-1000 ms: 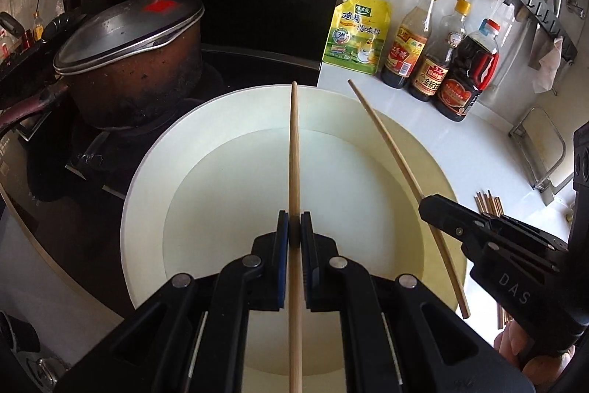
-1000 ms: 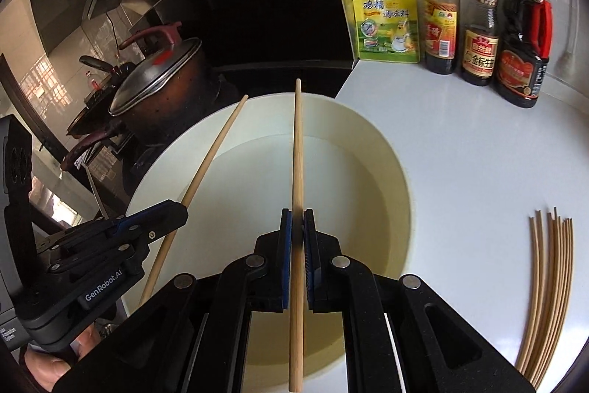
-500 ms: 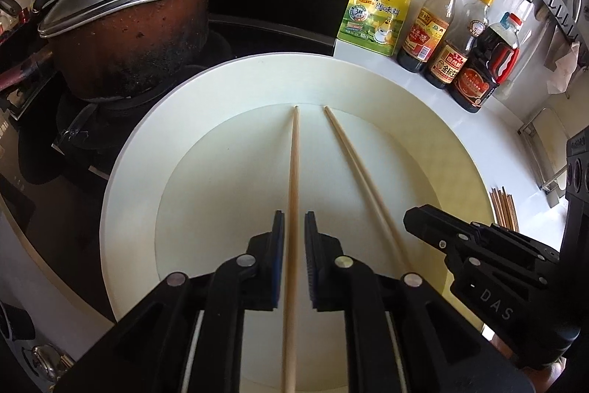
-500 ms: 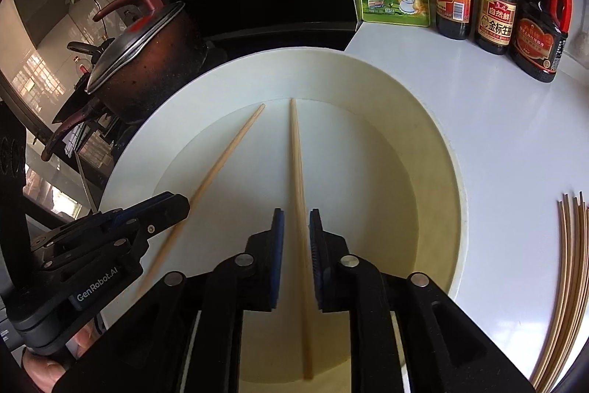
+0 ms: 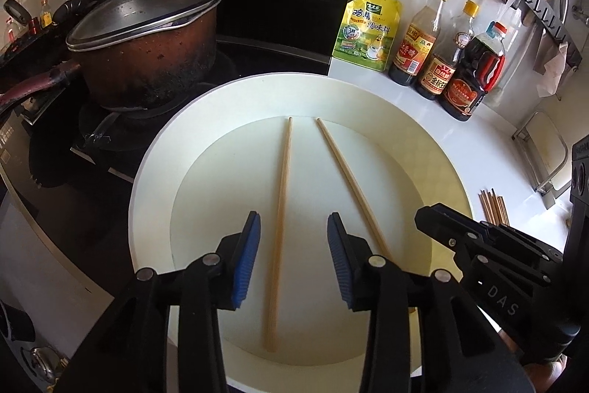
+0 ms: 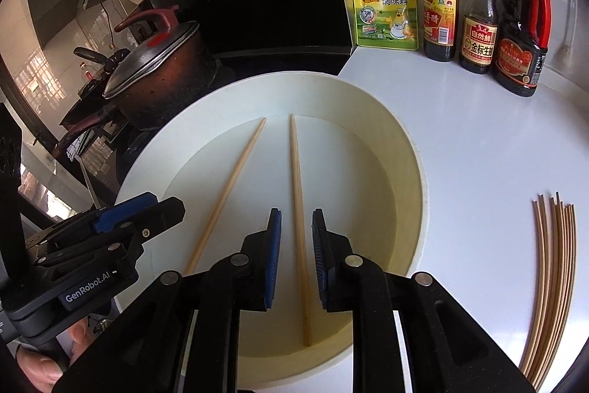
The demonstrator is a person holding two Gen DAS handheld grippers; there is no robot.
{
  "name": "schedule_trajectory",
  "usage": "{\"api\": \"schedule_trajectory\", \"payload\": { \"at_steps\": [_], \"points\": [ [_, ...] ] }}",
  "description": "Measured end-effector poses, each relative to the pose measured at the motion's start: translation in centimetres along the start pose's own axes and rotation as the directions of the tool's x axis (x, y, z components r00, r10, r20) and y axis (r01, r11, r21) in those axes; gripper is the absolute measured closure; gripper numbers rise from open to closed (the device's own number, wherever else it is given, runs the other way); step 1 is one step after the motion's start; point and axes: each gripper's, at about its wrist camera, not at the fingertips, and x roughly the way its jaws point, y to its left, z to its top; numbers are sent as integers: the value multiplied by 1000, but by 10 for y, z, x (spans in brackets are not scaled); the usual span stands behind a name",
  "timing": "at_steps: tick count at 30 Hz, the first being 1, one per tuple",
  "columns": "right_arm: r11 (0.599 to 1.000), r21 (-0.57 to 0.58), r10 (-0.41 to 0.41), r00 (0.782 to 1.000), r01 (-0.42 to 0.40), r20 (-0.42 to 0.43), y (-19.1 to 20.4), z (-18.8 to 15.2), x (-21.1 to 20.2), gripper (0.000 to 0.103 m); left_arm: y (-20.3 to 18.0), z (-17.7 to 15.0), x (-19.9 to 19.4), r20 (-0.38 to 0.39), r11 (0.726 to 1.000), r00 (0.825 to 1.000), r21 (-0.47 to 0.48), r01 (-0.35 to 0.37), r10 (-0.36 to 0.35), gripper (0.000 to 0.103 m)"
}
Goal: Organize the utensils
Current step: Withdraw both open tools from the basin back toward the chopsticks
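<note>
White basin [image 5: 154, 179]: sitting on the white table [image 6: 478, 150], butting against the dark stove.
Two chopsticks: lying loose on the basin floor, tips fanning apart; left chopstick [image 5: 280, 216], right chopstick [image 5: 348, 179].
Left gripper [image 5: 293, 258]: jaws having just been opening, standing apart, the left chopstick lying between the pads untouched.
Right gripper [image 6: 296, 258]: jaws parted narrowly, straddling the right chopstick [image 6: 300, 227] without pressing it.
Bundle of chopsticks [image 6: 552, 275]: lying on the table to the right of the basin, well apart from it.
Lidded pot [image 5: 147, 50]: standing on the stove just beyond the basin's far left rim.
Seasoning pouch [image 6: 384, 10] and three sauce bottles [image 6: 478, 6]: lining the far wall, clear of the basin
</note>
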Motion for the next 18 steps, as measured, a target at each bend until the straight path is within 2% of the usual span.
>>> {"api": "schedule_trajectory", "payload": {
  "at_steps": [9, 15, 18],
  "points": [
    [999, 33, -23, 999, 21, 47, -15, -18, -32, 86, -17, -14, -18, 11, 1000, 1000, 7, 12, -12, 58],
    [998, 46, -41, 997, 38, 69, -28, -30, -52, 82, -37, -25, -29, 10, 999, 999, 24, 34, -34, 58],
    [998, 51, -49, 995, 45, 84, -34, -36, -63, 80, -51, -30, -34, 15, 998, 999, 48, 38, -39, 54]
  ]
}}
